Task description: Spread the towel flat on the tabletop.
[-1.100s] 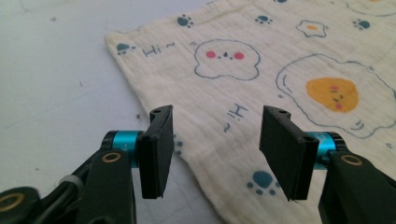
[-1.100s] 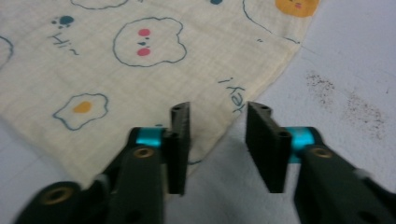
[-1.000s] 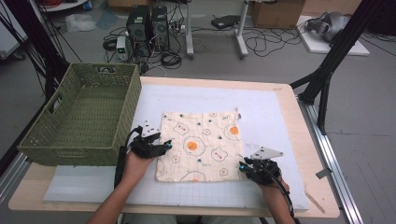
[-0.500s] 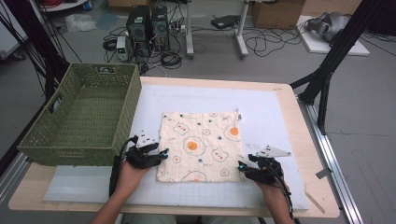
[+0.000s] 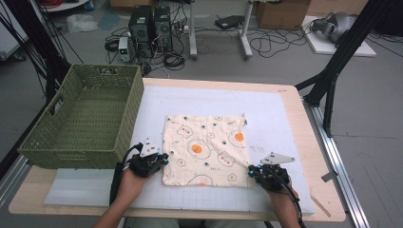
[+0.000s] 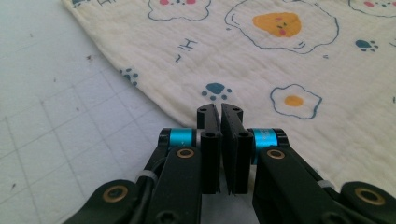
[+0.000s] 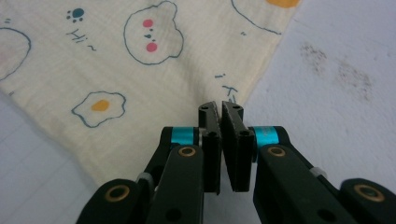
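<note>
The printed cloth (image 5: 207, 149) lies flat and spread out as a square on the white gridded mat (image 5: 285, 118), in the near middle of the table (image 5: 313, 142). It is cream, with fried eggs, bear faces and blue paw marks. Small blue handwriting on it reads "Hi" in the left gripper view (image 6: 187, 45) and again in the right gripper view. Further letters near the right gripper's tips are partly covered and hard to read.

The left gripper (image 5: 161, 159) sits at the cloth's near-left edge. In its own view the jaws are drawn together with just a thin slit between them, tips over the cloth's border; whether any fabric is pinched there cannot be told, since the jaws hide the edge beneath them. The right gripper (image 5: 251, 170) is at the near-right corner, jaws likewise pressed close, and their tips cover the spot where the cloth's edge runs, so a grip on the fabric cannot be confirmed.

The cloth's far edge has a small upturned tag at its right corner. Bare mat runs on all sides, widest on the far side and on the right. The green woven basket (image 5: 52, 142) stands at the table's left, just beside the left gripper, its near wall close to that hand (image 5: 130, 183).
</note>
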